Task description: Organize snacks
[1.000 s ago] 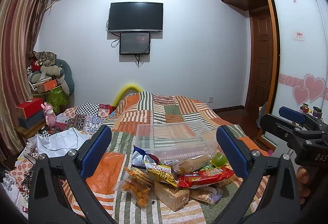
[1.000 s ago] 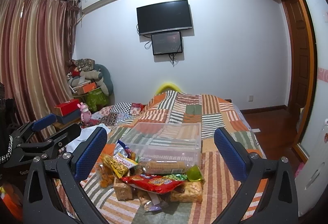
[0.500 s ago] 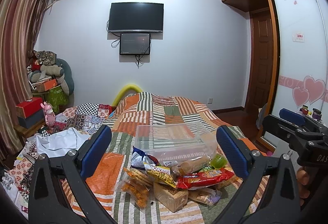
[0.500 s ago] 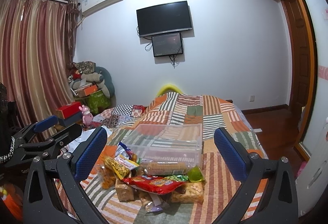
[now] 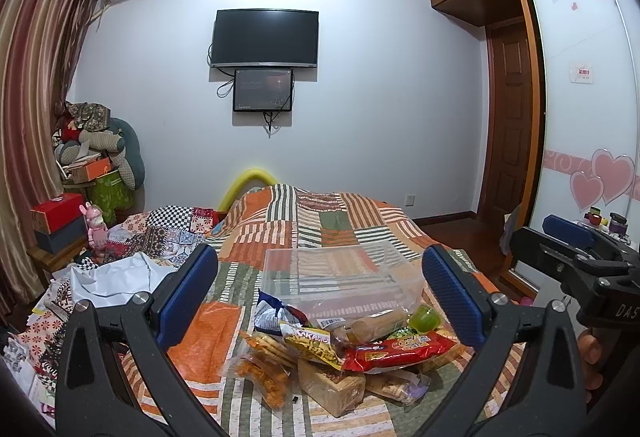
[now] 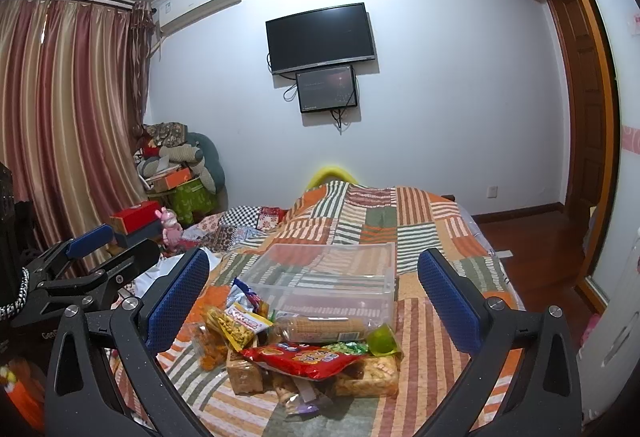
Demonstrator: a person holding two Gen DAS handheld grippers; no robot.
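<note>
A heap of snack packets lies on the striped quilt, topped by a red packet (image 5: 400, 351) (image 6: 304, 357), with a yellow packet (image 5: 310, 342) (image 6: 240, 325), a green jelly cup (image 5: 426, 317) (image 6: 382, 338) and a brown cake block (image 5: 332, 385). Behind the heap stands a clear plastic box (image 5: 340, 277) (image 6: 332, 277), with nothing visible inside. My left gripper (image 5: 320, 297) is open above the heap, holding nothing. My right gripper (image 6: 312, 297) is open too, nothing between its pads. Each gripper shows at the edge of the other's view: the right one (image 5: 576, 249), the left one (image 6: 96, 253).
The quilted bed (image 5: 320, 221) runs toward a wall with a TV (image 5: 266, 37). White cloth (image 5: 116, 281) and clutter lie on the left, boxes and cushions in the corner (image 5: 92, 165). A wardrobe door with hearts (image 5: 592, 157) stands right.
Both views have drifted only slightly; the grippers stay open and the snacks and box have not moved.
</note>
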